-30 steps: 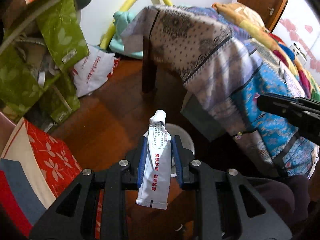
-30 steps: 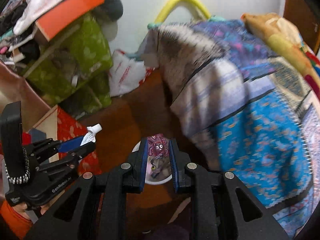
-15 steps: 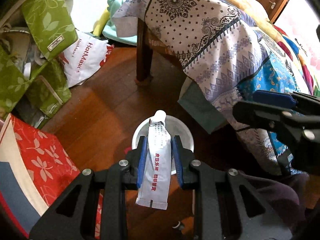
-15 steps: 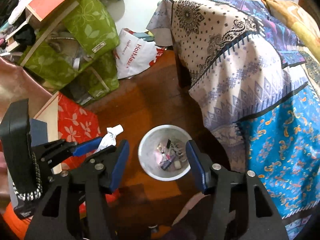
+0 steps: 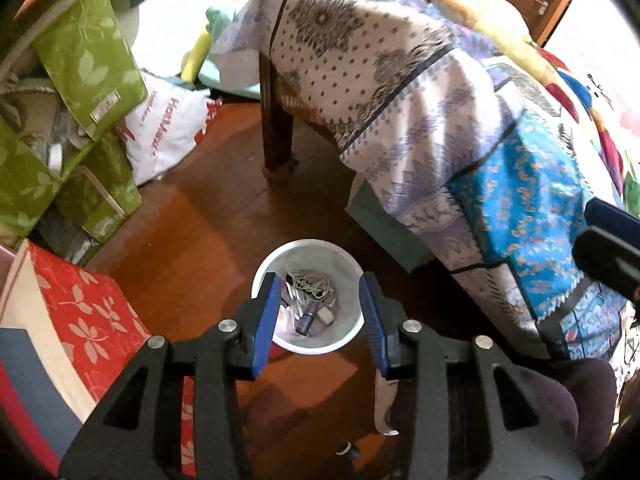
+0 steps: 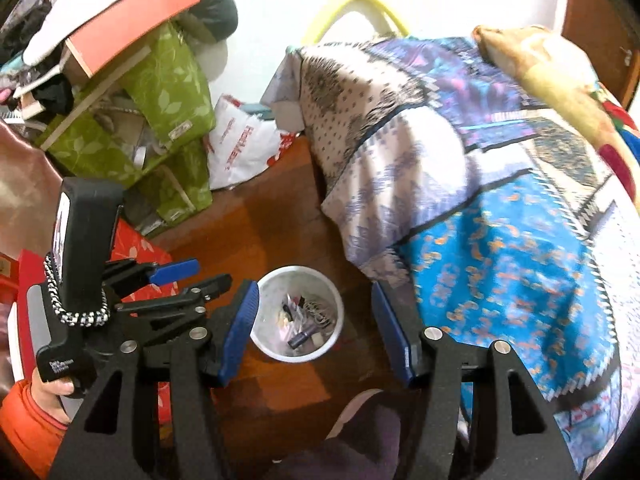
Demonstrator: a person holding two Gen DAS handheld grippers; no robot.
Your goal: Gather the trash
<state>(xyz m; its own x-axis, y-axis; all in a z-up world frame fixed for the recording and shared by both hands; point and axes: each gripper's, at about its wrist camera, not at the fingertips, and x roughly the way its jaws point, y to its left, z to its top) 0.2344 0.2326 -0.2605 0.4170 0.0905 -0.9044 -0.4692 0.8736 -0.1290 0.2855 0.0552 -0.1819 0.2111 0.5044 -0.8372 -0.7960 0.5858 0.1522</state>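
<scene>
Two grippers above white bin (image 5: pixel 308 245), lower centre of frame. Left gripper (image 5: pixel 316 284): jaws opening, nothing pinched btwn pads; pale tube (image 5: pixel 385 404) hangs against the finger at frame right, below its pad, not yet in bin. Right gripper (image 6: pixel 314 296): jaws apart, empty. We judge: hold left gripper centred over rim, open fully, shake lightly if tube clings.

A white bin (image 5: pixel 308 252) stands on red-brown floor (image 5: pixel 192 232) beside green leaf-print boxes (image 5: pixel 84 60) and blue paisley bedding (image 5: pixel 520 184).
</scene>
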